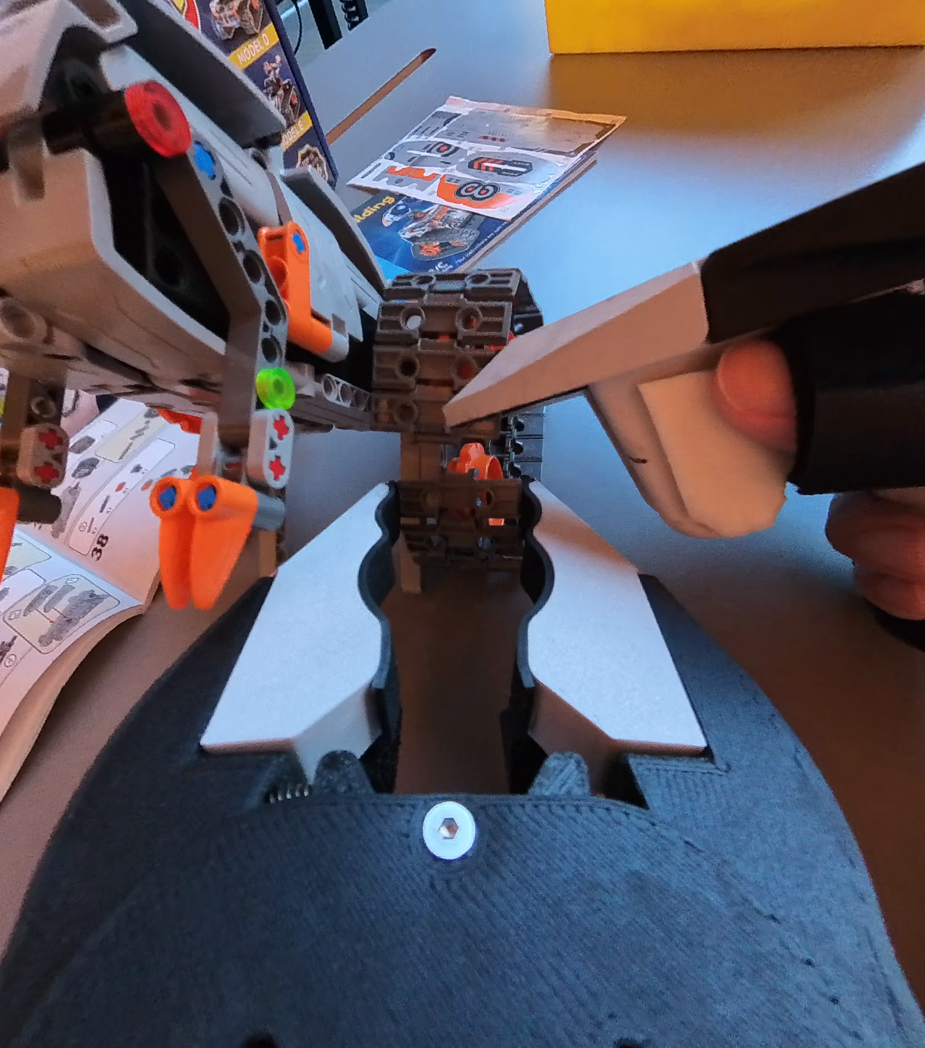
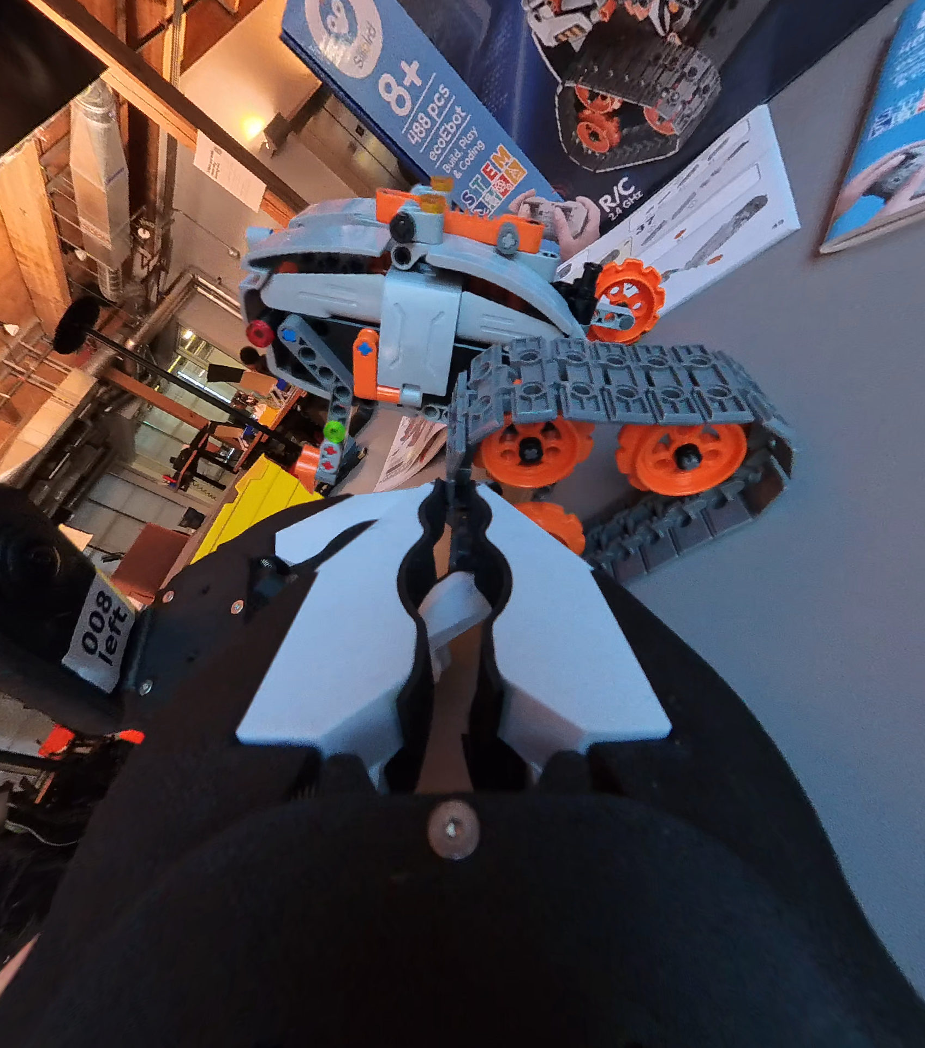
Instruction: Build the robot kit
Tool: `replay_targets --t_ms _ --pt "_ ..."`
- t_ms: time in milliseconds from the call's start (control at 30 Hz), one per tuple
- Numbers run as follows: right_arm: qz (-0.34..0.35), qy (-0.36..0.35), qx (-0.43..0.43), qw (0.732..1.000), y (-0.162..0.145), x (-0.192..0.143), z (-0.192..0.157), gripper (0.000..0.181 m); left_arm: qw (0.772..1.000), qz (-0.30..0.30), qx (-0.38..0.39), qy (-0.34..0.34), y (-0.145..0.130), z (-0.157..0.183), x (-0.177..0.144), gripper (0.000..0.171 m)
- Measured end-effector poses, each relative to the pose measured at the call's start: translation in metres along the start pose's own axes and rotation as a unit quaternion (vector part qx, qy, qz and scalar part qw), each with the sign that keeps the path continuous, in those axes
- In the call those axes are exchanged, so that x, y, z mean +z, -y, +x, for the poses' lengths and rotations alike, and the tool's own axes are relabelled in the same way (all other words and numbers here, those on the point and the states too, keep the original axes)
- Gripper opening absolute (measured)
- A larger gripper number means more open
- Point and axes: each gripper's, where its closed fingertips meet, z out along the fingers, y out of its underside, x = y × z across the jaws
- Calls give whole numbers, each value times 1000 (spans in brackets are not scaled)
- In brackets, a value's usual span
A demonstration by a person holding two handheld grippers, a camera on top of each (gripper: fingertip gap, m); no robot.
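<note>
A grey and orange building-brick vehicle (image 1: 80, 227) is tilted up at the left; it also shows in the right wrist view (image 2: 392, 306). Its dark grey rubber track (image 1: 437, 340) hangs loose around orange wheels (image 2: 681, 453). My left gripper (image 1: 457, 499) is shut on a stretch of the track, one finger on each side. My right gripper (image 2: 455, 493) is shut on the edge of a track link at the loop's end. It also reaches in from the right in the left wrist view (image 1: 448, 417), its tips just above my left gripper's.
An open instruction booklet (image 1: 23, 595) lies at the left, with a sticker sheet (image 1: 482, 153) and a yellow box (image 1: 732, 22) farther back. The blue product box (image 2: 505, 85) stands behind the vehicle. A hand (image 1: 760, 385) holds the right gripper. The table (image 2: 845, 624) is grey. Left and right tips are no more than a few centimetres apart.
</note>
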Motion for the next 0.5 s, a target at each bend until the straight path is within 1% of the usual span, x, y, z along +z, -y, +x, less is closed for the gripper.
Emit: replay_targets --t_ms 300,500 --pt "-48 36 0 998 -3 -6 0 5 1000 4 19 -6 5 4 9 40" --pt "-67 79 42 994 -4 -7 -3 5 1000 -1 21 -10 6 5 13 40"
